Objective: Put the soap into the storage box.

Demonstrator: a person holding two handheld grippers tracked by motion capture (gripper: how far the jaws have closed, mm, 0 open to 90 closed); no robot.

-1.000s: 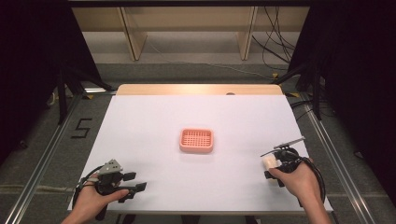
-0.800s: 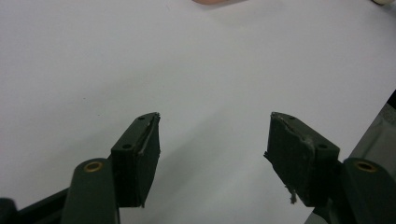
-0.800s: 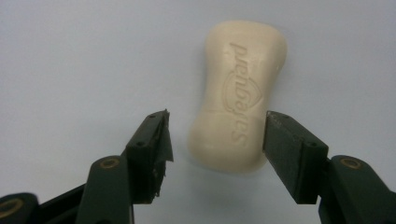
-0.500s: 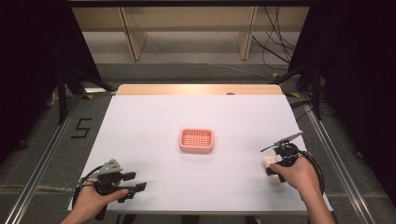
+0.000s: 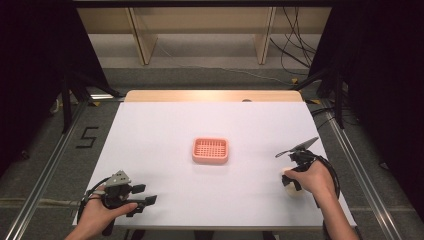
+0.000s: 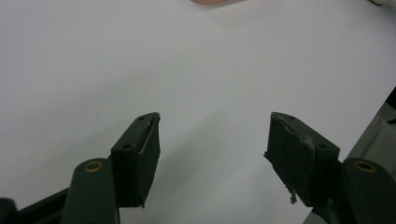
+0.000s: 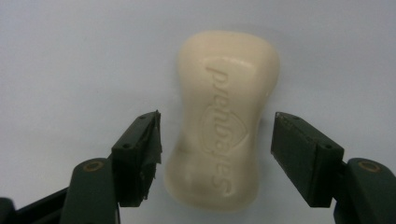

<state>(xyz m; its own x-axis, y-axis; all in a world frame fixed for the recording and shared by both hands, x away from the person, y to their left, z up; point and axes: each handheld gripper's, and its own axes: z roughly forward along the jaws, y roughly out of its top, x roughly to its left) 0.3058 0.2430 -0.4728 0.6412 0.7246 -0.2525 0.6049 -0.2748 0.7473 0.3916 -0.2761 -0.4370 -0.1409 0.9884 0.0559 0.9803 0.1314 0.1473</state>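
Straddling the soap bar, the right gripper has its jaws apart, one on each side of the bar's waist with a visible gap on both sides; neither pad presses on it. The jaws have just been closing slightly after a wide opening, and the bar lies between them, flat on the white table with its embossed face up. From above, the soap bar sits near the right front edge, partly hidden under the right hand. The left gripper rests at the near left with jaws apart and nothing between them. The pink basket stands at mid-table, well apart from the bar. Judged progress: approach complete; clamping, lifting and likely transfer to the basket remain.
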